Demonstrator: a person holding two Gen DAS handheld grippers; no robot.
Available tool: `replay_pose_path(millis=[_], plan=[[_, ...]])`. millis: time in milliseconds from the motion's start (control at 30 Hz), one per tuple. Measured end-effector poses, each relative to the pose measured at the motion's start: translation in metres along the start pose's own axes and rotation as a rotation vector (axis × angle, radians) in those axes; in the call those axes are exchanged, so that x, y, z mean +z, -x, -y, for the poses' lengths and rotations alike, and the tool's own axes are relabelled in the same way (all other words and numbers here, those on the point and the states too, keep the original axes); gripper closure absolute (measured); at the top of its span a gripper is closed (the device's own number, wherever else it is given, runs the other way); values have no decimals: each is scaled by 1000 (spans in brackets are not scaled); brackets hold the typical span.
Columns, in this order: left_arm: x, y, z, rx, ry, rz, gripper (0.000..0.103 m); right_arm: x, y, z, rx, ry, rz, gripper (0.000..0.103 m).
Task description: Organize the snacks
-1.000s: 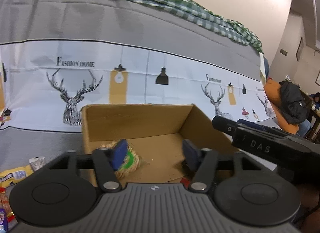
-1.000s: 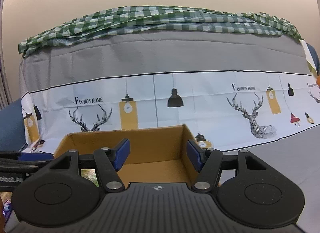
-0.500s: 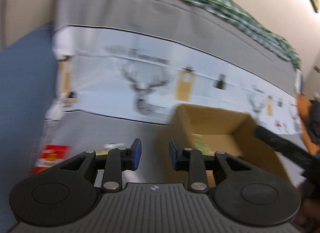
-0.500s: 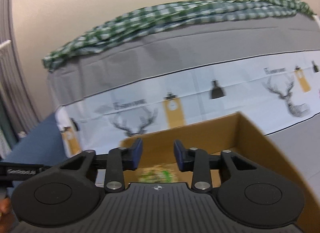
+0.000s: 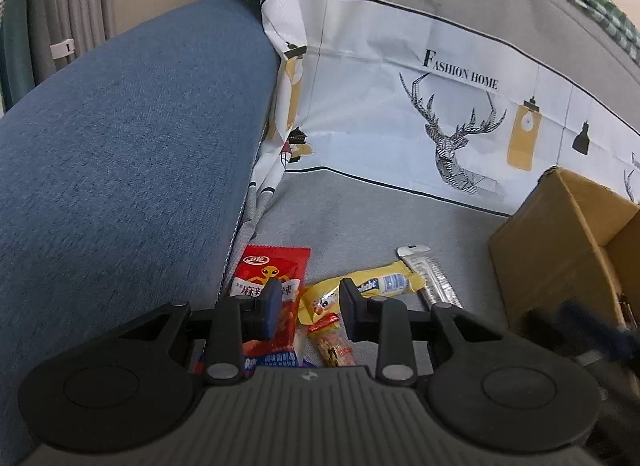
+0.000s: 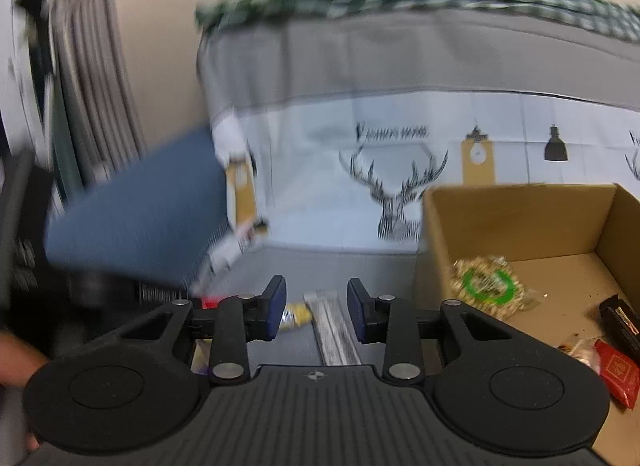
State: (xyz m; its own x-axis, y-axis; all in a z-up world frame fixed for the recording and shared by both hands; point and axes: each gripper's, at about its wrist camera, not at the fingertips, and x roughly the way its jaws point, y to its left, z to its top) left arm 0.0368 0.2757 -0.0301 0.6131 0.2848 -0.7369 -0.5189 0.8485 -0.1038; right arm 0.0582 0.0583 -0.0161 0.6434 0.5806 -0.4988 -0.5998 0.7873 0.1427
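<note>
Loose snacks lie on the grey seat cover: a red packet [image 5: 272, 274], a yellow packet [image 5: 360, 286], a silver stick packet [image 5: 430, 280] and a small red-orange bar [image 5: 334, 346]. My left gripper [image 5: 308, 308] is open and empty, hovering just above the red and yellow packets. My right gripper [image 6: 316, 310] is open and empty, above the silver stick packet [image 6: 332, 326] and the yellow packet [image 6: 296, 316]. The cardboard box [image 6: 520, 221] to the right holds a green-ringed bag [image 6: 486, 284], a red packet [image 6: 618, 370] and a dark bar [image 6: 618, 324].
A blue sofa armrest [image 5: 120, 153] rises on the left. The deer-print cover [image 5: 440, 105] drapes the sofa back behind. The box's corner [image 5: 560, 250] stands right of the snack pile. Curtains [image 6: 88, 85] hang at the far left.
Both grippers have swung left, from over the box to over the loose snacks by the armrest. Both narrowed midway and stand wider open now.
</note>
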Motion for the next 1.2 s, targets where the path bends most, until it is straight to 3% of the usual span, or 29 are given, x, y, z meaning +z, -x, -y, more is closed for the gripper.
replay_pose_path(millis=[133, 233, 467, 533, 600, 633, 667, 733, 800, 867, 1000, 1200], plan=[[-3, -10, 10, 28, -50, -38, 67, -14, -40, -23, -71, 66, -90, 59], [-10, -20, 18, 62, -113, -64, 67, -24, -65, -33, -115, 100, -152, 49], [-18, -30, 21, 80, -154, -110, 65, -52, -112, -27, -206, 136, -261, 47], [-18, -29, 19, 77, -152, -113, 65, -56, -113, -25, -207, 141, -241, 46], [-19, -29, 20, 82, -168, -114, 66, -58, -112, -26, -204, 173, -229, 49], [-19, -30, 21, 90, -177, -113, 71, -60, -112, -26, -190, 177, -225, 56], [-18, -32, 22, 104, -185, -112, 82, -60, -113, -24, -177, 177, -222, 66], [-18, -32, 19, 126, -184, -108, 92, -62, -112, -24, -165, 187, -215, 70], [-16, -29, 14, 104, -151, -104, 95, -61, -111, -23, -147, 194, -208, 76], [-15, -24, 12, 95, -134, -97, 97, -59, -106, -21, -124, 182, -199, 89], [-13, -10, 1, 26, -39, -86, 98, -53, -86, -24, -83, 187, -171, 90], [-21, 18, -8, -84, 50, -75, 99, -41, -42, -34, 29, 222, -224, 90]])
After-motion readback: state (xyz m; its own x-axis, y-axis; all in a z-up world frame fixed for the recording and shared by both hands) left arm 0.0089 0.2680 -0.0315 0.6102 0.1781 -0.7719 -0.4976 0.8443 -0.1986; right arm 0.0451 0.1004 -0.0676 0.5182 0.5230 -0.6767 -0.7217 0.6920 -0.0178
